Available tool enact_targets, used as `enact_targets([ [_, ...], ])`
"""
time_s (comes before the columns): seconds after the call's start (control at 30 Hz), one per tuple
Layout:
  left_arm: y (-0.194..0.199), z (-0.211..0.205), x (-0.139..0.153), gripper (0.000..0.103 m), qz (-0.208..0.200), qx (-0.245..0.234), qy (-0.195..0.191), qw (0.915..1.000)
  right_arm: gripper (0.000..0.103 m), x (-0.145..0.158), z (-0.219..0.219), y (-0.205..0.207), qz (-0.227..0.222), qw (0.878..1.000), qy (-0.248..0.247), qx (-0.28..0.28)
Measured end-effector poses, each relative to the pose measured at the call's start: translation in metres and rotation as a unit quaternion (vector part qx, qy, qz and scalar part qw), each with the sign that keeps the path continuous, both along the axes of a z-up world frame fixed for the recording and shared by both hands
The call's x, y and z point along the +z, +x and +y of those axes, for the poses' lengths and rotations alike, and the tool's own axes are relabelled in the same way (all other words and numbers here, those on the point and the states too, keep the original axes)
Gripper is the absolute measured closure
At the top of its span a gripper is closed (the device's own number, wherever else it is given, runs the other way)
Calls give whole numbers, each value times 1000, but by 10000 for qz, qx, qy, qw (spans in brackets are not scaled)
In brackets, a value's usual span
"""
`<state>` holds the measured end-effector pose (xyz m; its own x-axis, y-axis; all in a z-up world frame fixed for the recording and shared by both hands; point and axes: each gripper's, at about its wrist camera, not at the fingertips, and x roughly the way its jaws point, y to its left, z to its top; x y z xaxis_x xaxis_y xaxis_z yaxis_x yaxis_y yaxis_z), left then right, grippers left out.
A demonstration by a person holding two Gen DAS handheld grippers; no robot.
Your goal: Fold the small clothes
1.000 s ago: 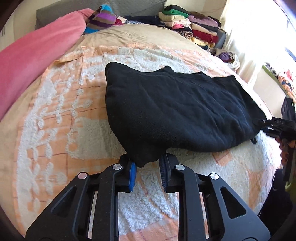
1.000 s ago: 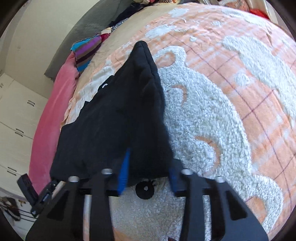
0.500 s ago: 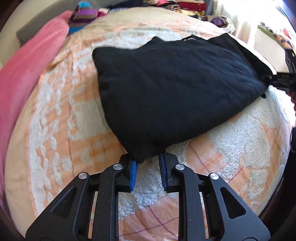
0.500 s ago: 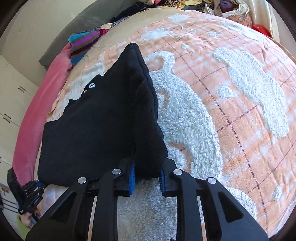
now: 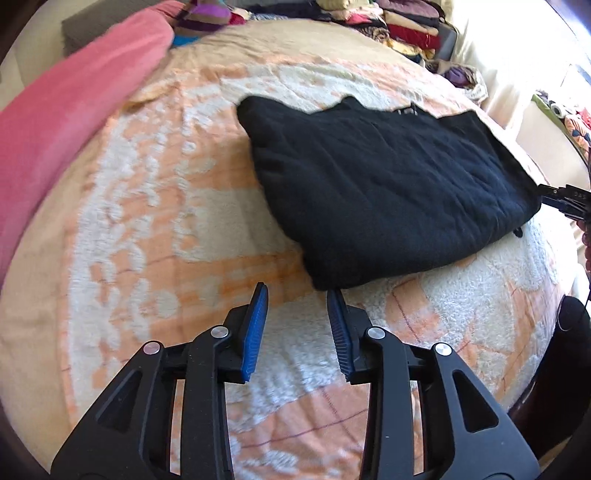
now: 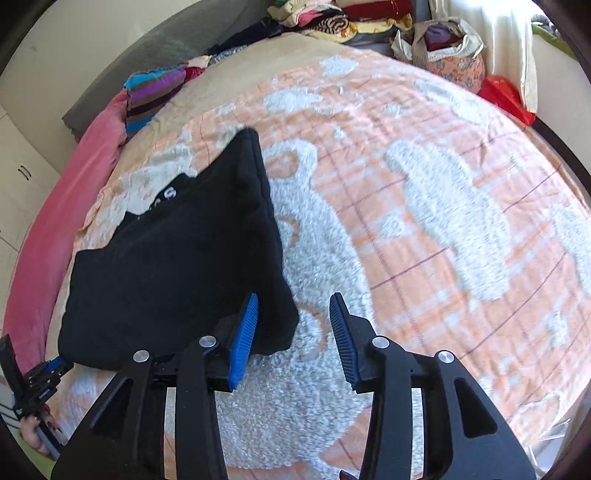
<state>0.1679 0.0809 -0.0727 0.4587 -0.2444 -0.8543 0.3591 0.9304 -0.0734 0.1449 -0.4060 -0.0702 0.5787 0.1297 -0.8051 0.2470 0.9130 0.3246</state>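
My left gripper [image 5: 297, 301] is partly open w/ nothing between the pads; jaws have just been opening, and the near corner of the black garment [image 5: 388, 192] lies free on the blanket [image 5: 147, 221], just past the tips at 1 o'clock. Right gripper [image 6: 293, 306] likewise: jaws just opened wider, nothing pinched. Its left pad sits right by the garment's corner at 10 o'clock and may overlap it; can't tell if it touches, but there's no squeeze.

Garment [image 6: 177, 266] lies on the bed as a flat, doubled-over slab, near edge thick and rounded like a fold line, so I judge one fold is laid down and both corners let go. Far edge is uneven, w/ a notch, so it prob. needs squaring up, then maybe another fold to get it compact. Whether more pieces wait I can't say; stacked clothes [image 5: 406, 26] sit at 12 o'clock past the bed, plus a striped item [image 6: 155, 92] by the pink cover [image 5: 66, 103].

Writing: white letters peek from under the garment's far edge at 11 o'clock in the right view, an "S" or similar; too little shows to read a brand.
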Motion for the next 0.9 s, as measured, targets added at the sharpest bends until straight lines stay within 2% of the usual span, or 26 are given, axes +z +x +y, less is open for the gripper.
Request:
enact_targets([
  [0.07,-4,8,12,77,-145,183,-107,9997,54,13,-2,-3,-240,9997,-13,9],
  [0.13,-9,19,27,78,-247,377,-577,9973,52,26,0,-5,-474,9988,-14,113],
  [0.2,-10,24,40,78,-347,534,-877,9941,51,36,7,-2,-641,9977,-14,220],
  [0.3,-10,19,54,78,-534,654,-788,9933,46,51,22,-3,-904,9946,27,510],
  [0.4,-7,8,66,77,-602,632,-881,9923,42,64,40,-3,-1074,9911,-50,786],
  [0.47,-5,-2,71,74,-666,608,-776,9929,41,71,54,-1,-1172,9880,-134,997],
  [0.53,3,-14,75,65,-657,696,-664,9932,38,76,68,2,-1229,9850,-254,1184],
  [0.57,7,-19,76,63,-615,735,-724,9928,37,78,74,3,-1245,9839,-308,1242],
  [0.63,14,-29,78,51,-634,776,-761,9921,36,79,89,8,-1252,9809,-413,1433],
  [0.7,20,-42,78,48,-711,783,-601,9926,35,76,98,12,-1259,9791,-450,1530],
  [0.8,28,-55,70,41,-642,775,-715,9924,32,65,115,21,-1135,9775,-528,1699],
  [0.9,32,-68,53,35,-580,650,-468,9951,32,50,125,28,-989,9765,-623,1810],
])
